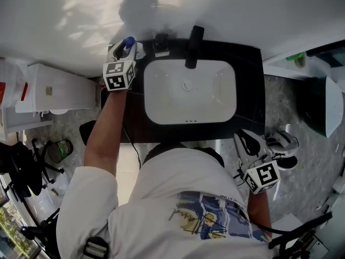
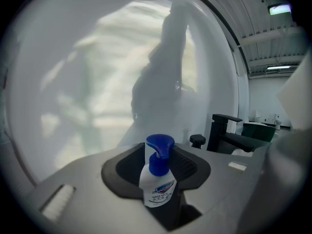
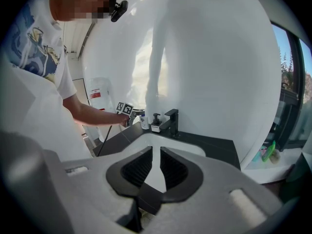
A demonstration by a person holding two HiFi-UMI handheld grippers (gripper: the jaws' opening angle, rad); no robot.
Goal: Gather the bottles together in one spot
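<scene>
Far left of the black counter (image 1: 249, 90), back corner by the wall: the left gripper (image 1: 128, 48) is parked around the white bottle (image 2: 157, 186) with the blue pump top. Its own view settles the grip. The bottle stands upright on the counter between the two ribbed pads, but the jaws are spread wider than the bottle and there is clear space on the right-hand side, so it is bracketed, not squeezed. From overhead only the blue pump cap peeks out past the marker cube.

Moving right, the left gripper view catches just a black knob beside the bottle. The right gripper view, looking across from the far side, shows what it belongs to: a dark pump dispenser (image 3: 156, 122) on a pale base, just beside the white bottle. Next along is the black faucet (image 1: 194, 45).

Centre: the white basin (image 1: 161, 104) is sunk in the counter, with the drain at its middle and three small slots on the near wall. The overhead shot gives the full oval, while the right gripper view shows only a slice of it.

Right side now: the right gripper (image 1: 263, 142) hangs off the counter's front right corner, well apart from the bottle. Its pads are drawn in to a thin slit, with nothing held. Only white basin shows through the gap.
</scene>
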